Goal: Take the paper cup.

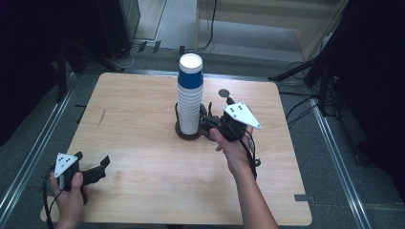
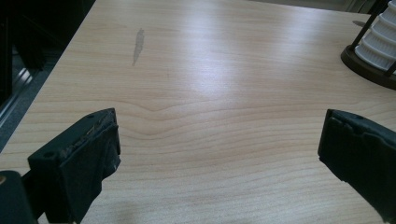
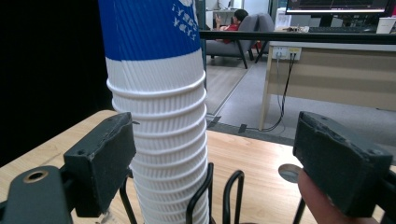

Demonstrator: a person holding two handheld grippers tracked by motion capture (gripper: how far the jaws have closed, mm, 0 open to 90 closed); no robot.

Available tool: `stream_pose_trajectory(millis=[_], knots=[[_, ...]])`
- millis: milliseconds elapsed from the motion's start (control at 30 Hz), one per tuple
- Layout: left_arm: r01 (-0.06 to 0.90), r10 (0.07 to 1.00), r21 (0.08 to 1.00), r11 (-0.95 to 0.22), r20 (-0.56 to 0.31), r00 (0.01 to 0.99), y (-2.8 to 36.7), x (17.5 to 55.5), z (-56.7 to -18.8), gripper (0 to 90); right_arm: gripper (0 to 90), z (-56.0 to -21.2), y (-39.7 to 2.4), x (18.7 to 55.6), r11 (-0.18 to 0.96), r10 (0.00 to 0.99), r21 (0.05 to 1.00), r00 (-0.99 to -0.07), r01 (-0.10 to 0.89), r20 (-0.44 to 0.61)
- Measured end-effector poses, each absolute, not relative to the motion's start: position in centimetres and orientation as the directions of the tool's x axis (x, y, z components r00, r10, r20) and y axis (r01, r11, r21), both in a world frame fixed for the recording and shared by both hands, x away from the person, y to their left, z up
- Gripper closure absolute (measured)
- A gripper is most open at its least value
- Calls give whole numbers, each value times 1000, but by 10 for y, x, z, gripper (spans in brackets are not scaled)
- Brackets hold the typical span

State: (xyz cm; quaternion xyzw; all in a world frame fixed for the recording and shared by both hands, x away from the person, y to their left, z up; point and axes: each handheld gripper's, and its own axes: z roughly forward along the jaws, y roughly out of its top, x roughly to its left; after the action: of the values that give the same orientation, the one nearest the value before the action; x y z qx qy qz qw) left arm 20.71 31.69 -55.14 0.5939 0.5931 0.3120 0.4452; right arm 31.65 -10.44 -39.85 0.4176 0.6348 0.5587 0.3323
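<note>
right gripper [image 1: 206, 120] fingers spread, apparently just beside the cup stack [image 1: 190, 95]; left gripper [image 1: 93, 165] fingers wide apart

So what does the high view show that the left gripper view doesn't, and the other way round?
High view alone: the blue top cup of the cup stack, the right gripper open beside it, and the table's far edge. Left gripper view alone: a close look at the left gripper with its jaws wide apart above bare wood. Both: the wooden table, its grey streak, and the stack's dark base.
</note>
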Motion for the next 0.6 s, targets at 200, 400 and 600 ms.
stream_pose_trajectory(millis=[200,400,600], knots=[[428,982,898,98,-156,103,316,207,-551,0,132,-394,-96,323,25,896,986,-442,162,50],[430,983,898,95,-154,105,316,207,-551,0,132,-392,-89,328,25,892,987,-449,161,51],[432,984,898,85,-145,108,316,208,-551,0,132,-387,-81,334,23,887,988,-459,154,50]])
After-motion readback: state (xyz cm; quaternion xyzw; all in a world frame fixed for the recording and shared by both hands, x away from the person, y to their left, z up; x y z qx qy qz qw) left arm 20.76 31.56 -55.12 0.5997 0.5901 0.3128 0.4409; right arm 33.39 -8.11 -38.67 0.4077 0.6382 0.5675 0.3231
